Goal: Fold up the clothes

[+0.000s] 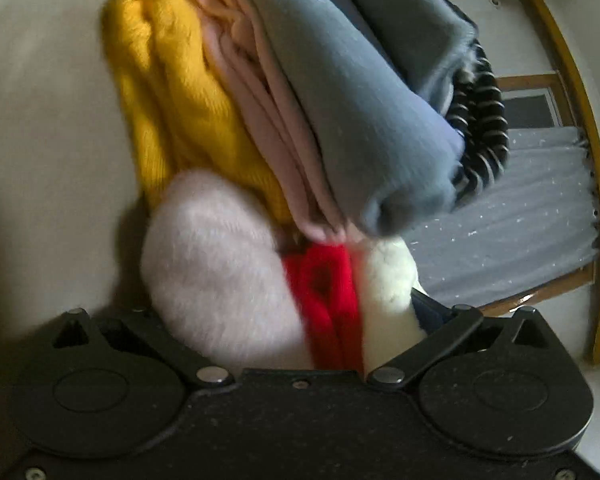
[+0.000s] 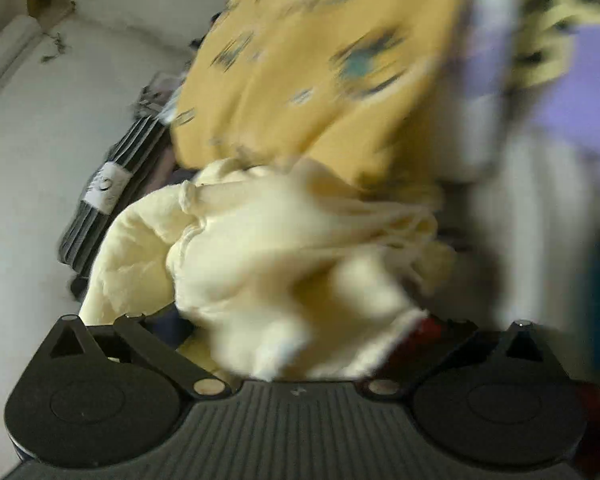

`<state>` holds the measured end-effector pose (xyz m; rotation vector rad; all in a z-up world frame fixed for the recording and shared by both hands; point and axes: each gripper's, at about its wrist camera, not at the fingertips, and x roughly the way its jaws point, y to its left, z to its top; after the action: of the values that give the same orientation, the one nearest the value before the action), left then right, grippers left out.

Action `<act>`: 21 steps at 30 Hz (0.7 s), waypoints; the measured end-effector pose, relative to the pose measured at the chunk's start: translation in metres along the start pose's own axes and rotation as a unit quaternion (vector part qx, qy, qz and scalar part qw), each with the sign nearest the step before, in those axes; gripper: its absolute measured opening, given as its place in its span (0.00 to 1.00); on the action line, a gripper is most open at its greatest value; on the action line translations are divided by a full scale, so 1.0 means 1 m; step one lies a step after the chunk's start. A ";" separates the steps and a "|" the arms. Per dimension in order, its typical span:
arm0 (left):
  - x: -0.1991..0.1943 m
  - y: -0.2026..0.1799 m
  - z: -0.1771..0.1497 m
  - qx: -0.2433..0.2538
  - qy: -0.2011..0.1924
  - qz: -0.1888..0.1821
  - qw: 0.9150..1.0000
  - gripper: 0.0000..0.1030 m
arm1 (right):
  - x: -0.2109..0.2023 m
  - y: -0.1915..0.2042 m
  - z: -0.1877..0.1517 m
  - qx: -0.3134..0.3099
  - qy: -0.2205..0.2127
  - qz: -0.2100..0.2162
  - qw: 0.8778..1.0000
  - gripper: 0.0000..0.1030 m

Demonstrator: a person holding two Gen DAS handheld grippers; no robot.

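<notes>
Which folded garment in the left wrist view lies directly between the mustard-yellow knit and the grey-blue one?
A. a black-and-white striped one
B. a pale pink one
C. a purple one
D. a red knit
B: the pale pink garment sits sandwiched between the mustard-yellow knit and the grey-blue garment.

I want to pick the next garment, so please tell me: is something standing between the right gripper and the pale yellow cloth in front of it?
Nothing visible does. The pale yellow cloth lies directly ahead of the right gripper's open jaws, on top of the pile. The mustard patterned garment is behind it, not in front. The picture is blurred, so small things could escape notice.
</notes>
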<state>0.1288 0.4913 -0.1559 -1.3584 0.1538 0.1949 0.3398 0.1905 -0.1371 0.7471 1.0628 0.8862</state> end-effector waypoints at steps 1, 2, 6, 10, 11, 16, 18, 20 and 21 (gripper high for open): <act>0.004 0.002 0.013 0.000 0.002 -0.005 1.000 1.00 | 0.014 0.007 0.003 0.000 0.002 0.008 1.000 1.00; 0.006 0.000 0.027 0.010 -0.003 -0.006 1.000 1.00 | 0.026 0.013 0.006 -0.002 0.003 0.012 1.000 1.00; 0.012 -0.008 0.094 0.040 -0.038 -0.004 0.998 1.00 | 0.082 0.049 0.011 -0.011 0.008 0.019 1.000 1.00; 0.007 0.006 0.147 0.043 -0.064 0.025 0.997 1.00 | 0.152 0.095 0.018 -0.033 0.018 0.015 0.999 1.00; -0.001 0.012 0.150 0.026 -0.057 0.017 0.998 1.00 | 0.164 0.105 0.018 -0.043 0.022 0.006 0.999 1.00; -0.081 0.010 0.115 0.030 -0.072 0.000 0.997 1.00 | 0.133 0.138 0.003 -0.117 0.028 -0.012 0.993 0.99; -0.120 0.009 0.094 0.044 -0.087 -0.003 0.995 1.00 | 0.085 0.130 -0.010 -0.151 0.018 -0.009 0.988 0.98; -0.148 0.010 0.071 0.054 -0.085 -0.008 0.995 1.00 | 0.034 0.115 -0.022 -0.169 0.001 -0.019 0.986 0.98; -0.162 0.008 0.058 0.061 -0.089 -0.006 0.994 1.00 | 0.009 0.106 -0.027 -0.171 -0.010 -0.026 0.985 0.98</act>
<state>-0.0310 0.5419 -0.1156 -1.2131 0.0087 0.2908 0.2907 0.2489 -0.0587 0.4373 0.8784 0.9825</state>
